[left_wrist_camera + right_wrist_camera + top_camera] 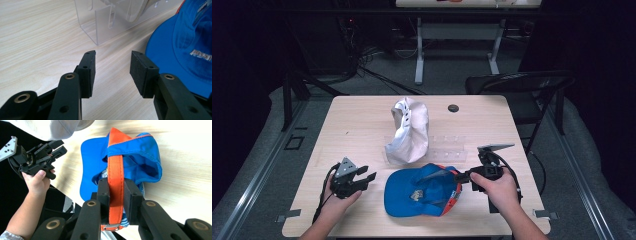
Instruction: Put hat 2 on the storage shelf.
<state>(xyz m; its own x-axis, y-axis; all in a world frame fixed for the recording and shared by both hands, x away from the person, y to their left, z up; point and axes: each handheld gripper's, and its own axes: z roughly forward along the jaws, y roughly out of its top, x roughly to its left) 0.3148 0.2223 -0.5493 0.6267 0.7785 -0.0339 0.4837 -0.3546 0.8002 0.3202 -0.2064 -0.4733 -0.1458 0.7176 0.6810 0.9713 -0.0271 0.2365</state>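
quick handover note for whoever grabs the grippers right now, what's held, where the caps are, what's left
Right gripper: shut on the orange strap at the back of the blue cap, which sits near the table's front edge.
Left gripper: open, nothing between its fingers, just left of the cap's brim.
White cap: already resting on the clear plastic rack mid-table.
Done: white cap placed, blue cap gripped.
Left, probably: carry the blue cap to the rack.

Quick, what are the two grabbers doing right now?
Left gripper: open, holding nothing, beside the blue cap.
Right gripper: shut on the cap's orange strap.
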